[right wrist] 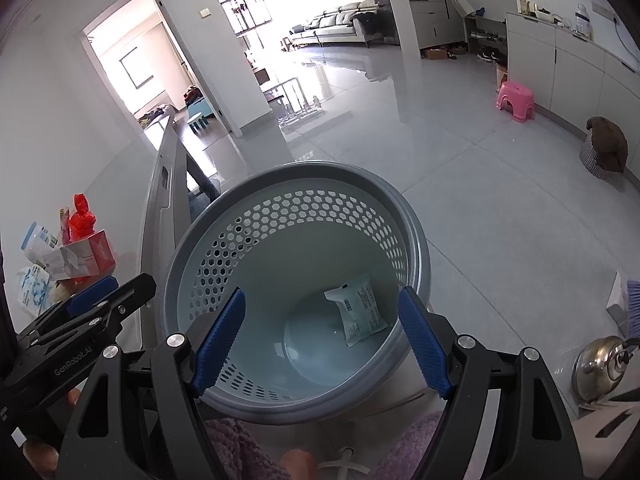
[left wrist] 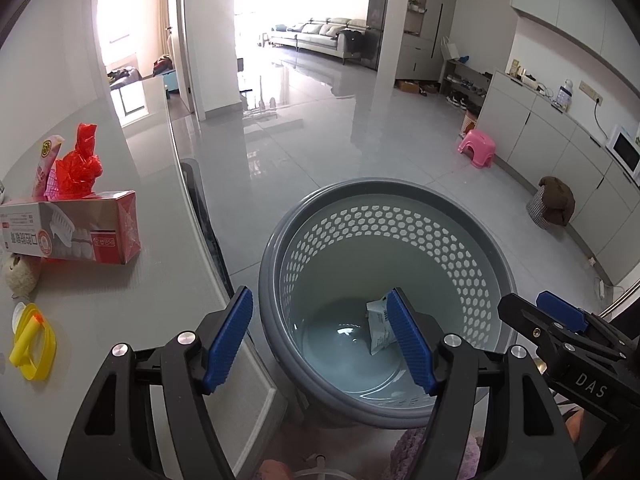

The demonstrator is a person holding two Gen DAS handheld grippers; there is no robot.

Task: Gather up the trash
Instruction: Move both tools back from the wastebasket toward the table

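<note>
Both the left gripper (left wrist: 320,340) and right gripper (right wrist: 320,344) are seen released and empty above the waste basket (left wrist: 460,216), where a sachet (right wrist: 358,314) lies. On the table (left wrist: 132,304), at nine o'clock, the toothpaste box (left wrist: 70,226) is judged light and crushable, best taken across its long sides.

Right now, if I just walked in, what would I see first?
First, the big grey bin with honeycomb holes, right under both claws, with one white packet lying at its bottom. Then the crumpled red plastic bag behind a toothpaste box on the table at left, and a pink stool far across the shiny floor.
</note>
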